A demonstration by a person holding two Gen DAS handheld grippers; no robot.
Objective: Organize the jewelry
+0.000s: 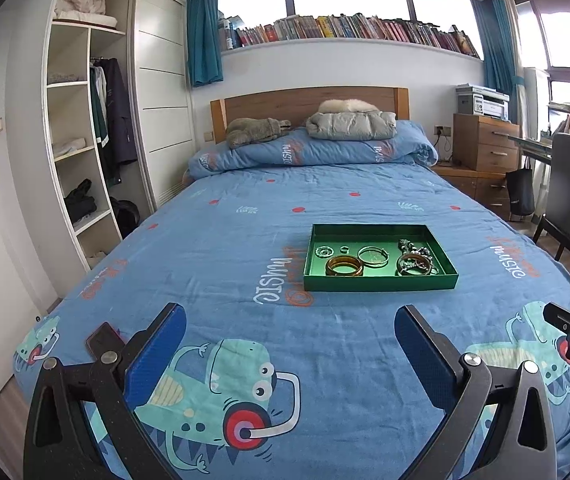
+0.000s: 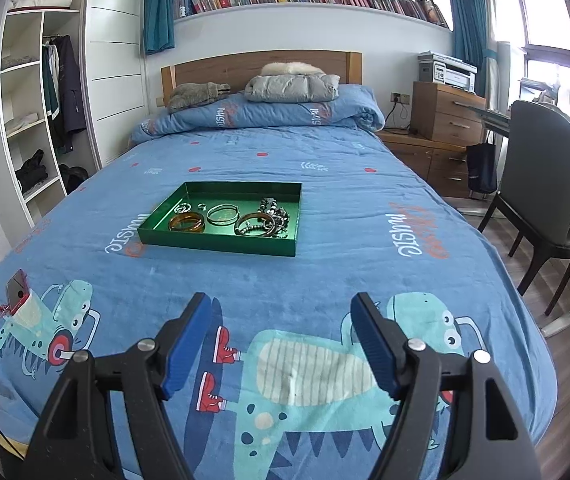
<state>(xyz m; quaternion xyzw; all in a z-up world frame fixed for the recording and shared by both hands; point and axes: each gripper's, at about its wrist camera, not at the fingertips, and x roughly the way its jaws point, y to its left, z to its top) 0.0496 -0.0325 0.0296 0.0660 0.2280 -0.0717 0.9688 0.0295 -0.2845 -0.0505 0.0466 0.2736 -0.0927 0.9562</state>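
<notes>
1. Green and shallow, the tray (image 1: 381, 282) sits on the blue bed cover (image 1: 245, 240), roughly mid-bed, with its long side running across the bed.
2. All the jewelry in view lies inside it: an amber bangle (image 1: 344, 266) at the near left, small silver rings (image 1: 325, 251) behind it, a thin silver bangle (image 1: 373, 256) in the middle, and a tangled heap of bracelets and beads (image 1: 415, 262) at the right end.
3. Left tongs (image 1: 291, 344) stand wide open, holding nothing, over the foot of the bed; the tray lies ahead and a little to their right.
4. Right tongs (image 2: 281, 332) are likewise spread apart and empty; from them the tray (image 2: 221, 242) lies ahead and to the left, its tangled heap (image 2: 269, 220) on the side closer to this hand.
5. Both tongs hover well apart from the tray, at a similar remove, so neither is clearly nearer; the amber bangle (image 2: 187, 224) falls on the left hand's side, the heap on the right's.
6. With every piece already in the tray and both tongs empty, this could be jewelry gathered and sorted, or a tray whose heap awaits untangling; the pictures do not settle which.
7. A phone (image 2: 17, 290) rests near the bed's left edge, away from the tray.
</notes>
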